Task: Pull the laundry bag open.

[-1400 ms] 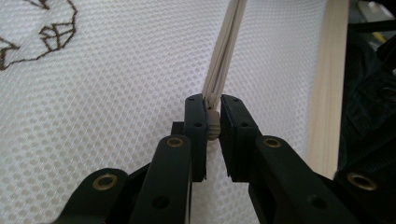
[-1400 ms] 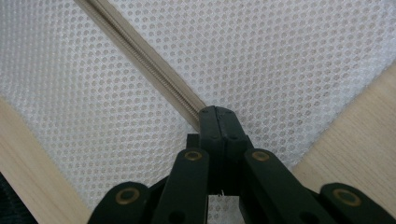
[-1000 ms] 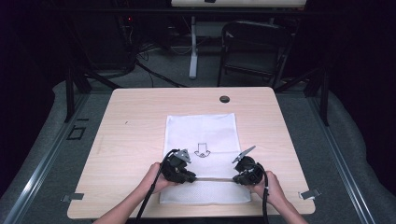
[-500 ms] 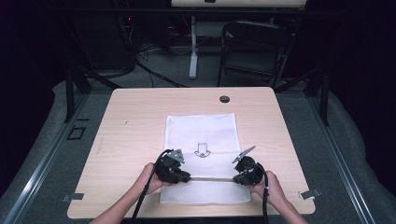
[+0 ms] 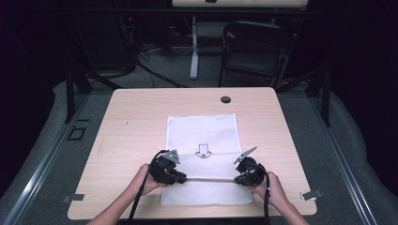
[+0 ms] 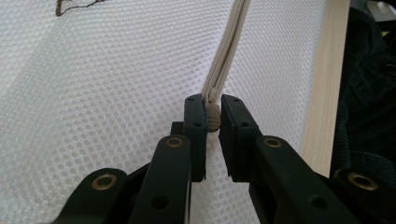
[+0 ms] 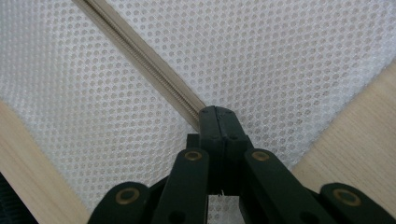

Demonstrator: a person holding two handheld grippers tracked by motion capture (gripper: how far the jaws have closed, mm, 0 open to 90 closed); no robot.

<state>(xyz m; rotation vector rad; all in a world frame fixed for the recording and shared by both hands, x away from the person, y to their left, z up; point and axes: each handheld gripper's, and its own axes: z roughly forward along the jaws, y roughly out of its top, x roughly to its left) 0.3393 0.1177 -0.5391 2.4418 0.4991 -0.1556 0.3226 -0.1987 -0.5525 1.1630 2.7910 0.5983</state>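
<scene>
A white mesh bag [image 5: 202, 133] lies flat on the wooden table [image 5: 136, 122], with a beige zipper [image 5: 211, 179] running across it near its front end. My left gripper [image 5: 184, 178] sits at the zipper's left part. In the left gripper view its jaws [image 6: 213, 105] are shut on the pale zipper pull [image 6: 213, 119], and the zipper tape [image 6: 231, 46] runs away over the mesh. My right gripper [image 5: 236, 179] holds the zipper's right end. In the right gripper view its jaws [image 7: 217, 114] are closed tight on the zipper [image 7: 140, 60] where it meets them.
A small arrow print [image 5: 203, 151] marks the bag's middle. A black grommet [image 5: 225, 99] sits near the table's far edge. A folding chair [image 5: 256, 47] and stand legs are on the floor behind. Bare wood lies left and right of the bag.
My left gripper has slid a little to the left along the zipper, with the pull in its jaws. The right gripper has stayed where it was.
</scene>
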